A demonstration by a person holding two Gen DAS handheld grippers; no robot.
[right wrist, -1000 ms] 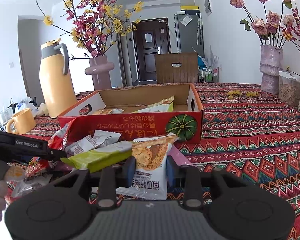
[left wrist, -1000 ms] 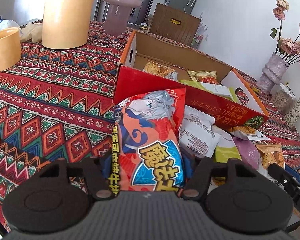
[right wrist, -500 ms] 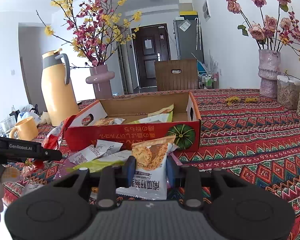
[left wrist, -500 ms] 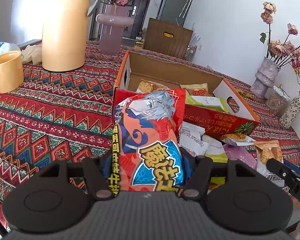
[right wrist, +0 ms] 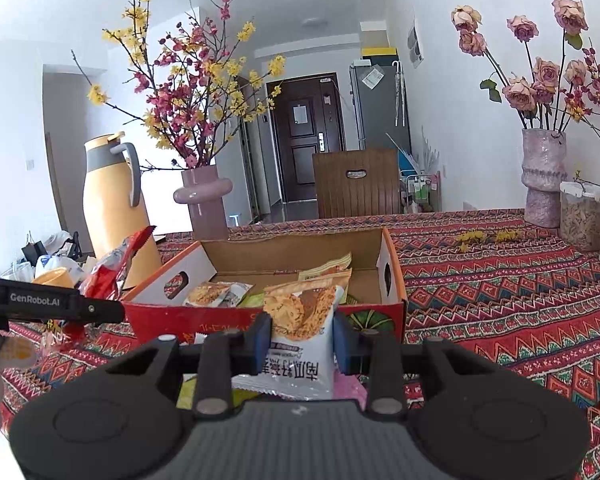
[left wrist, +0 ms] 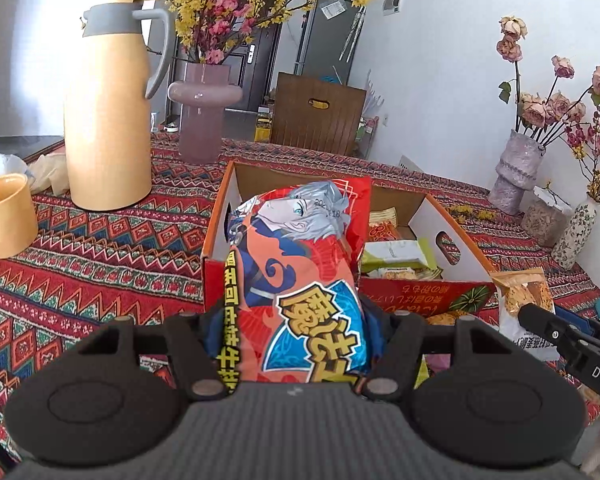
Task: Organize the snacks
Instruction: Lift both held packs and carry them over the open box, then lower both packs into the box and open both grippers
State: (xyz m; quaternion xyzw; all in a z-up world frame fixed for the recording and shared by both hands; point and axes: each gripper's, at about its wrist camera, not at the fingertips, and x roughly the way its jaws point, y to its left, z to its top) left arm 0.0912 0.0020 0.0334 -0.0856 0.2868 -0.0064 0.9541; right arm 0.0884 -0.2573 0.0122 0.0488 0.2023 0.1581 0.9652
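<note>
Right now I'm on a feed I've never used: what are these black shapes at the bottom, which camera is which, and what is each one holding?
There is no robot arm. A person holds a two-finger gripper in each hand, and a fisheye camera on each looks forward along its fingers, so the black shapes are the grippers themselves.

In the left wrist view, the left gripper is shut on a red bag with a cartoon face. In the right wrist view, the right gripper is shut on a white packet. Each gripper also shows at the edge of the other's picture.

Ahead of both is an open box that already has a few snacks inside. It sits on a patterned tablecloth, along with a jug, a mug and flower vases.
</note>
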